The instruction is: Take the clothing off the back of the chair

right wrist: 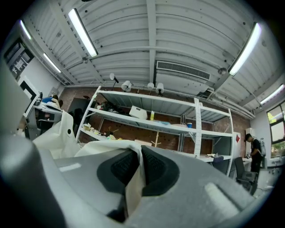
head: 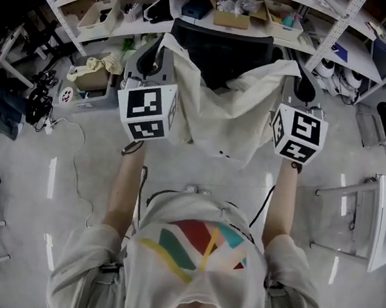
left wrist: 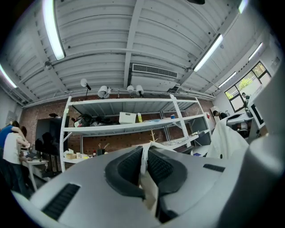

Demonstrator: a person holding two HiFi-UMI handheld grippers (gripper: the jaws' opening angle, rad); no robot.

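Left of the head view first: left tongs [head: 161,47] clenched hard on one top corner of the cream garment [head: 229,116], bare forearm [head: 124,190] running down toward the bottom of the frame. Confirmed up close in the left gripper view: black ribbed pads [left wrist: 127,167] pressed together, a pale fold of cloth pinched between them, white shelving [left wrist: 129,127] beyond at mid-frame.

Moving to the centre of the head view: garment stretched wide between both grips, sagging in the middle, hem hanging to about mid-frame above the grey floor [head: 24,220]. Behind it, at top centre, black chair back [head: 223,49] showing in the dip of the cloth; touching it or clear of it, impossible to tell.

Over to the right: right tongs [head: 296,66] likewise clamped on the other top corner. Same story in the right gripper view, with cloth folded between the closed pads and draping off toward the left edge.
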